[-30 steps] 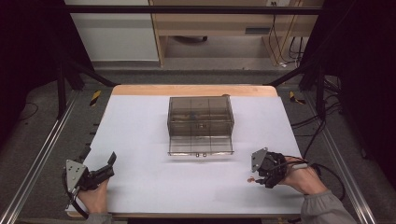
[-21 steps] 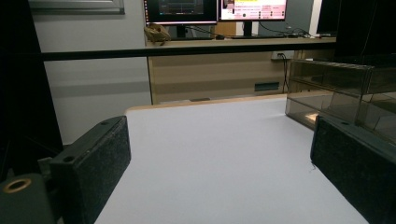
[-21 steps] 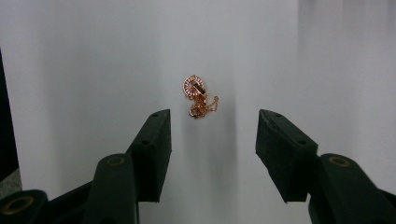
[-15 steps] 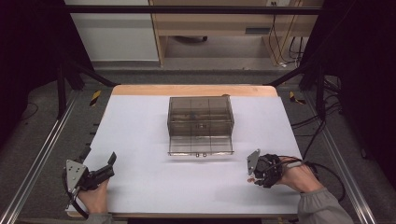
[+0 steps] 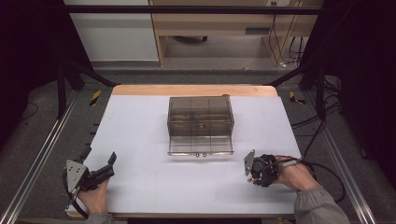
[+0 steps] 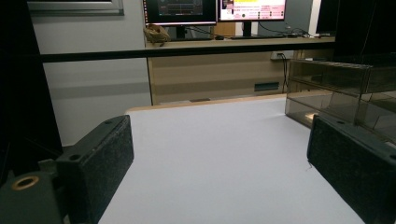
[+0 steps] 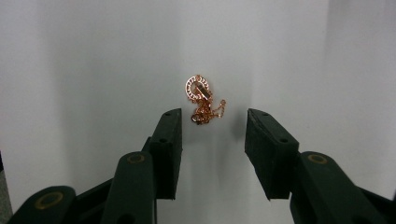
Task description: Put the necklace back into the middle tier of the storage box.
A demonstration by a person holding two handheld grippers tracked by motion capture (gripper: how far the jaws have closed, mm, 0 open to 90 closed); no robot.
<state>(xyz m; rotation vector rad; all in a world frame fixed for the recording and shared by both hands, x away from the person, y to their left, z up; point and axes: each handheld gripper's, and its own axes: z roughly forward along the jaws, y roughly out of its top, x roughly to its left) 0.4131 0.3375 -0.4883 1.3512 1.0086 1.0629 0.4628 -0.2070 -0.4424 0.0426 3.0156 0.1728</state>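
Right gripper view looks straight down on the white worktop (image 7: 93,56), where a small rose-gold chain necklace with a round openwork pendant (image 7: 202,100) lies bunched in a little heap just above the middle of the frame. The right gripper (image 7: 213,122) points at it with its fingers (image 7: 169,135) apart, the gap between them lined up under the heap and the tips just short of the lowest links; nothing is held.

In the high view the right gripper (image 5: 252,165) sits at the lower right of the frame, tipped down toward the worktop (image 5: 140,116), near the front right corner of the smoky transparent plastic box with inner compartments (image 5: 201,122), which stands at the centre with a front flap lying open. The necklace itself is too small to make out there. The left gripper (image 5: 110,161) rests at the lower left, well apart from the box, its fingers (image 6: 100,156) spread wide with only bare worktop between them in the left gripper view.

The step in hand looks like the approach to pick up the necklace. The next move calls for pushing the right gripper a little farther so both fingers straddle the heap, then closing low against the surface, since the chain is thin and loose and could slip out or trail.
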